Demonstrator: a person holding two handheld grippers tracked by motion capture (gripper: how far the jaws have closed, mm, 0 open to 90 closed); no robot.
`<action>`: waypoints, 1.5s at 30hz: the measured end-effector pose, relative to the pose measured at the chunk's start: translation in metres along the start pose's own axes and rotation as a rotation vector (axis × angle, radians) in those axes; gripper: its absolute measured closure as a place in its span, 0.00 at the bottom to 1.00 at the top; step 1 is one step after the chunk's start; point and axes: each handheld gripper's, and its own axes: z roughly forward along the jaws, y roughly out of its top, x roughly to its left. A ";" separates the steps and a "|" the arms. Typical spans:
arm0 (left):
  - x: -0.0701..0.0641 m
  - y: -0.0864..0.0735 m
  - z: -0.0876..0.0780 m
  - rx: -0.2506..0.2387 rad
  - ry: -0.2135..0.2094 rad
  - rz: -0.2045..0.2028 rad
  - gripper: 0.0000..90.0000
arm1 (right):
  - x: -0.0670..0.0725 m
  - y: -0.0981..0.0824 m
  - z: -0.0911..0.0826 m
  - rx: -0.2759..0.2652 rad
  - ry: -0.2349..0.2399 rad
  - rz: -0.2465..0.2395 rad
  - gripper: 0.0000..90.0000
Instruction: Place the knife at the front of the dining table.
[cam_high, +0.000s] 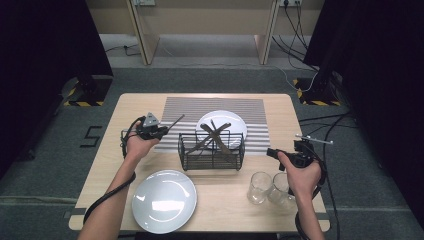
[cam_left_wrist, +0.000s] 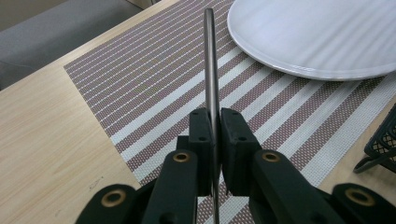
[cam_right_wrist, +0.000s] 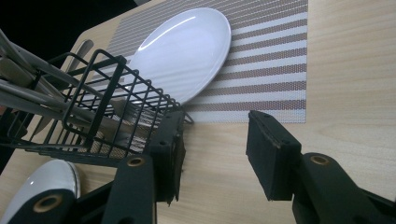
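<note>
Apparently a knife (cam_left_wrist: 211, 60) — thin, grey, edge-on.

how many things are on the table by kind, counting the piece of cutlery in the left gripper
plates: 2, one on the placemat and one near the front edge
glasses: 2
wire basket: 1
striped placemat: 1
cutlery piece clamped in the left gripper: 1
utensils in the basket: several, crossed, too tangled to count
total without the basket's utensils: 7
</note>
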 end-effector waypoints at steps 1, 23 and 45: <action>0.000 0.000 0.000 0.000 0.000 0.000 0.93 | 0.000 0.000 0.000 0.000 -0.003 -0.001 0.63; -0.001 -0.006 0.011 0.028 -0.012 -0.007 0.92 | 0.000 0.000 0.001 0.000 0.000 0.002 0.63; -0.006 -0.007 0.021 0.055 -0.033 -0.001 0.92 | -0.001 0.000 0.000 0.000 0.003 0.004 0.63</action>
